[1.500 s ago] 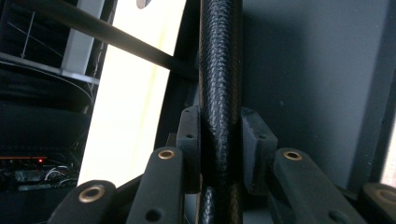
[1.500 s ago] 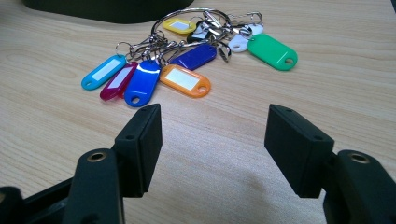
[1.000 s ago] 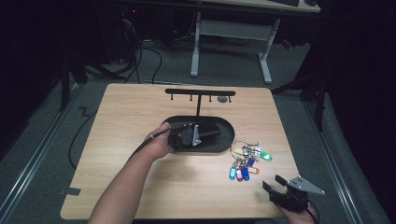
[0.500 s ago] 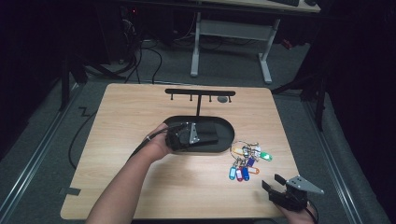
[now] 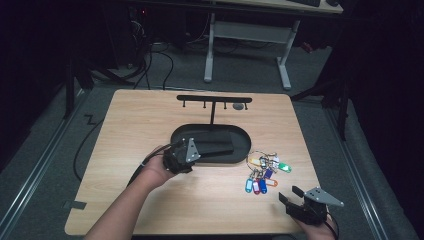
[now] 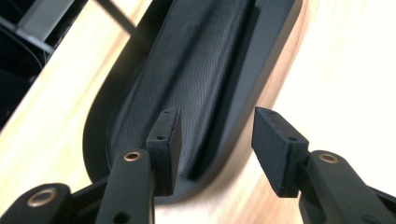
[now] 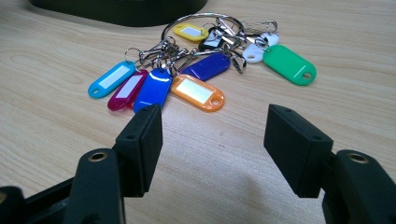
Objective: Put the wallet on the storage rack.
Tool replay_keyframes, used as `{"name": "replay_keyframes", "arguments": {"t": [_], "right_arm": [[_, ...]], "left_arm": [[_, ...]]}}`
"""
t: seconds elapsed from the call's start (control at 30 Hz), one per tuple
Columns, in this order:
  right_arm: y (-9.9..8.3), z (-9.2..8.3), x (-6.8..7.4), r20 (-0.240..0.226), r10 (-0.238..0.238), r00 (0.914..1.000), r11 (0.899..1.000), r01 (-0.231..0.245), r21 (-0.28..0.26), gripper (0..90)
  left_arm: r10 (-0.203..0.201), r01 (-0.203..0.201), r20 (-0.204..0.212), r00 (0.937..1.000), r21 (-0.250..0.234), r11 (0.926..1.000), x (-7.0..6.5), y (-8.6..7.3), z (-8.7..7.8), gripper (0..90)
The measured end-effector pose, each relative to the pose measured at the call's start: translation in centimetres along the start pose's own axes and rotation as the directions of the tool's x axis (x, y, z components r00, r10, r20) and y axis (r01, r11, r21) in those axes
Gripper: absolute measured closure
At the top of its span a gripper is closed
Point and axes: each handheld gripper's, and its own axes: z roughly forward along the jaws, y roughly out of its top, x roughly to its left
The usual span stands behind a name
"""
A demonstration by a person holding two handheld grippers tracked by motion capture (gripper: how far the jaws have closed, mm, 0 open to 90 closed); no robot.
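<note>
Left gripper (image 5: 179, 156) over near-left end of black oval tray (image 5: 240, 154); jaws just been opening, nothing between. Right gripper (image 5: 290, 197) near table edge, jaws apart, empty. Key tag bunch (image 5: 263, 172) on table just right of tray.

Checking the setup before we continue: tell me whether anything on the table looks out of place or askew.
The bunch of key tags lies sprawled on the table beside the black oval tray, not on the hook rack or in the tray. Nothing looks spilled or damaged.
</note>
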Motion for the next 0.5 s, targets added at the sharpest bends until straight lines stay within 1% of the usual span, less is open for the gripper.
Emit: {"name": "replay_keyframes", "arguments": {"t": [0.03, 0.07, 0.2, 0.3, 0.43, 0.47, 0.5], "right_arm": [[0.0, 0.0, 0.0, 0.0, -0.003, 1.0, 1.0, 0.003, 0.0, 37.7], [0.0, 0.0, 0.0, 0.0, -0.004, 1.0, 1.0, 0.004, 0.0, 37.7], [0.0, 0.1, 0.1, 0.0, 0.0, 1.0, 1.0, 0.0, 0.004, 37.7], [0.0, 0.1, 0.0, -0.001, -0.002, 1.0, 1.0, 0.002, 0.004, 37.7], [0.0, 0.2, 0.0, -0.003, -0.007, 1.0, 1.0, 0.007, 0.008, 37.7], [0.0, 0.2, 0.0, -0.003, -0.007, 1.0, 1.0, 0.007, 0.008, 37.7], [0.0, 0.3, 0.0, -0.004, -0.005, 1.0, 1.0, 0.005, 0.009, 37.7]], "left_arm": [[0.0, 0.0, 0.0, 1.0, 0.0, 1.0, 0.0, 0.0, 0.0, 53.1], [-0.022, 0.022, 0.001, 0.9998, -0.009, 0.9997, -0.3, -0.8, -0.3, 53.2], [-0.062, 0.062, 0.015, 0.998, -0.011, 0.998, -0.9, -2.4, -1.0, 53.5], [-0.076, 0.077, 0.026, 0.9967, -0.022, 0.9968, -1.5, -3.8, -1.5, 53.5], [-0.123, 0.125, 0.04, 0.9915, -0.044, 0.9912, -2.2, -5.4, -2.3, 53.5], [-0.123, 0.125, 0.04, 0.9915, -0.044, 0.9912, -2.2, -5.4, -2.3, 53.6], [-0.137, 0.14, 0.046, 0.9895, -0.051, 0.9889, -2.4, -5.8, -2.7, 53.6]]}}
